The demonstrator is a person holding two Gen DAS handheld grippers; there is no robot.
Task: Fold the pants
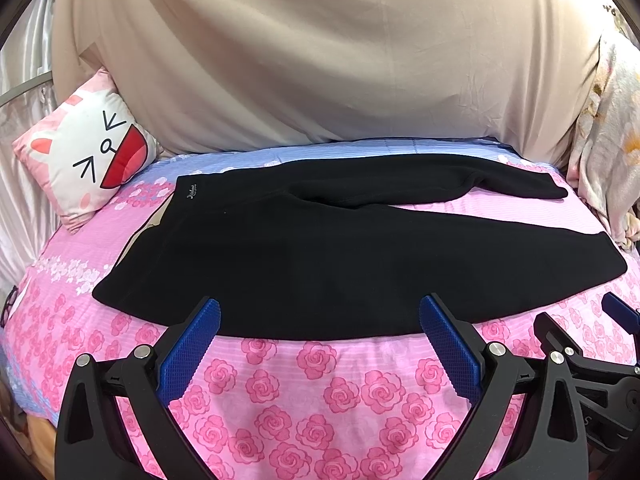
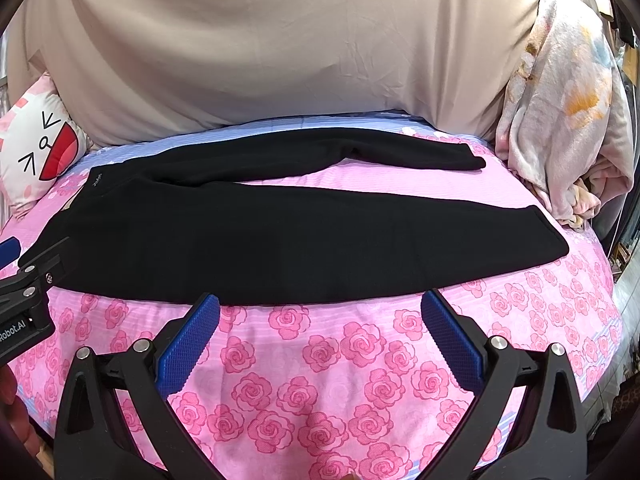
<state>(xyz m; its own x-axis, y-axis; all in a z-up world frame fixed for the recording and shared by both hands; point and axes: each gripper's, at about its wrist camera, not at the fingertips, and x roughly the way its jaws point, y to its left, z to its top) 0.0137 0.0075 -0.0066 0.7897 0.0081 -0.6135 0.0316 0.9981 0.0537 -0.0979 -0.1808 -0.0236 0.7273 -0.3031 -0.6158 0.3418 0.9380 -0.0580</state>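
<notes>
Crosswise, pants (image 1: 320, 256), waistband left.

The left gripper (image 2: 24, 280) body reads "Robot.AI"; the pants (image 2: 280, 236) waistband logo is illegible.

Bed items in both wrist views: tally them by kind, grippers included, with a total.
Black fleece pants: 1
Pink-and-white cartoon-face cushion: 1
Crumpled pale floral blanket: 1
Beige draped sheet: 1
Pink rose-print bedcover: 1
Two-finger grippers, left gripper and right gripper, fingers spread: 2
Total: 7
</notes>
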